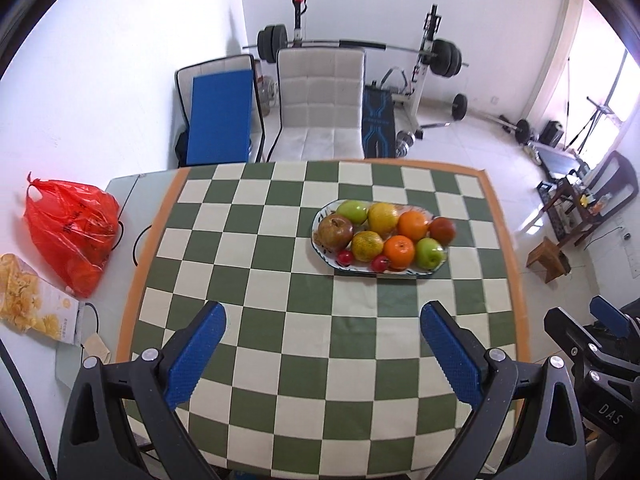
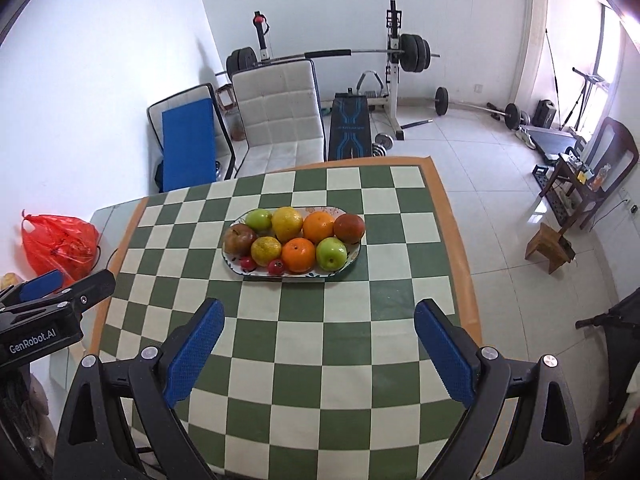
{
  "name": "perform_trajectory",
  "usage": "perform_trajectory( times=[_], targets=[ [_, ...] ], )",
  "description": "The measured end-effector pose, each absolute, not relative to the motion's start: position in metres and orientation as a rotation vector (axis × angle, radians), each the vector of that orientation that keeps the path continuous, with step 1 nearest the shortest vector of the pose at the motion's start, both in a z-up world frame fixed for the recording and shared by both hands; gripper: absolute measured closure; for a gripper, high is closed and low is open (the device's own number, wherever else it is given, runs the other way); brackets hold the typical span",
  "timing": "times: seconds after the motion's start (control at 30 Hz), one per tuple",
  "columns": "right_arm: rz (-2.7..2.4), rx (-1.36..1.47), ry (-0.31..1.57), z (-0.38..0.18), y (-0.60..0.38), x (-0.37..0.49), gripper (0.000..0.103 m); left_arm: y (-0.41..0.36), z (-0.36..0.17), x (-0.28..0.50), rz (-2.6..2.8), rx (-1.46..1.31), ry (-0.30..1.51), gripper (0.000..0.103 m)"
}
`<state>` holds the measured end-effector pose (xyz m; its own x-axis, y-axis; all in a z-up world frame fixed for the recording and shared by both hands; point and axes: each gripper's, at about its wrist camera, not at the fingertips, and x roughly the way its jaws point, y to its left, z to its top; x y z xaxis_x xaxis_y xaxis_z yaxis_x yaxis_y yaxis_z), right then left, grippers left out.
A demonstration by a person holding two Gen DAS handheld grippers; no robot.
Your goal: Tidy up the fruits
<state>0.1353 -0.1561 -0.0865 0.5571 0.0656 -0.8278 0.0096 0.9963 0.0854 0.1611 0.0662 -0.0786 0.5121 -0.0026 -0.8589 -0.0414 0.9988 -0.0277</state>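
Left tongs [image 2: 44,284] read "GenRobot.AI"; right tongs [image 1: 612,320] "DAS".

Home room: checkered dining table [image 1: 280,320], barbell rack [image 1: 428,52], padded chair [image 1: 320,100].

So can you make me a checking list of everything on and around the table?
Surface: checkered tablecloth, mostly bare.
Job's things: oval plate heaped with green apples, oranges, a lemon, red apples and small red fruits.
Clutter: red plastic bag, snack box.
Grippers: left gripper and right gripper open, empty.
Cables: black cable beside the cloth.
Surroundings: white chair, barbell rack, wooden stool.
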Motion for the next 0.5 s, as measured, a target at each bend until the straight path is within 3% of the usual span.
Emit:
perform_trajectory(
  times=[0.5],
  targets=[
    [0.06, 0.075, 0.86, 0.008, -0.151, 0.038, 0.005, 0.057, -0.013, 0.081, -0.025, -0.029, 0.928, 0.003]
  ],
)
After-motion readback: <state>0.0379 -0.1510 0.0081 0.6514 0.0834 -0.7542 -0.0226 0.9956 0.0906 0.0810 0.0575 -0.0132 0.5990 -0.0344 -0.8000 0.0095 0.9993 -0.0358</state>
